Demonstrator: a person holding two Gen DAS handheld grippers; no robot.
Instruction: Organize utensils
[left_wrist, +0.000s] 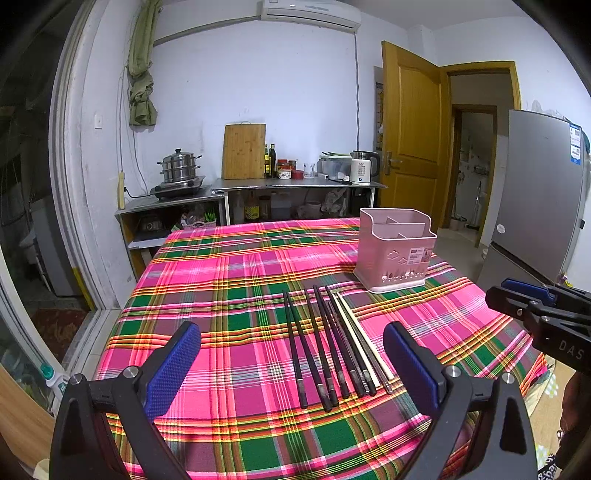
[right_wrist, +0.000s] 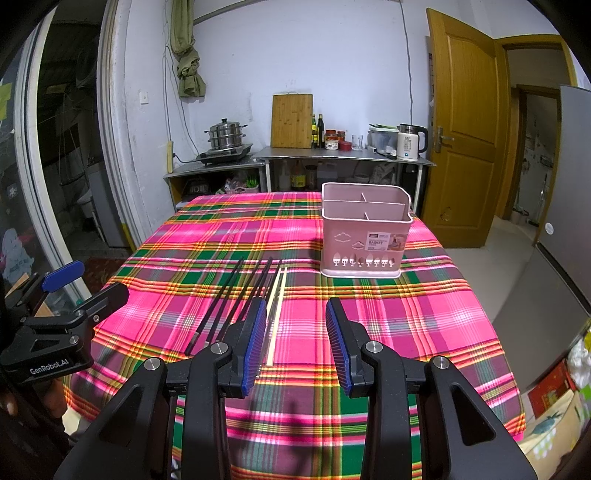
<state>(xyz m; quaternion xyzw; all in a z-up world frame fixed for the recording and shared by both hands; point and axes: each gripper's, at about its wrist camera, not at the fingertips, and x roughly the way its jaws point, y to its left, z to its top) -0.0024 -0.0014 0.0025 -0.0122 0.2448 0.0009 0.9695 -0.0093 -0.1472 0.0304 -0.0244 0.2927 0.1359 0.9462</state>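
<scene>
Several black chopsticks (left_wrist: 321, 347) and a pale pair (left_wrist: 356, 332) lie side by side on the plaid tablecloth (left_wrist: 240, 280). A pink divided utensil holder (left_wrist: 395, 251) stands upright behind them, empty as far as its compartments show. My left gripper (left_wrist: 291, 354) hovers over the near ends of the chopsticks, open wide and holding nothing. The right wrist view shows my right gripper (right_wrist: 297, 343) open above the cloth just right of the pale chopsticks (right_wrist: 277, 306), with the black chopsticks (right_wrist: 229, 299) further left. The holder (right_wrist: 365, 236) is ahead of it.
The table edge runs close below both grippers. Each gripper appears in the other's view: the right gripper (left_wrist: 517, 295) at the far right, the left gripper (right_wrist: 88, 286) at the far left. A steel counter (right_wrist: 343, 155) with a kettle, bottles and cutting board lines the back wall.
</scene>
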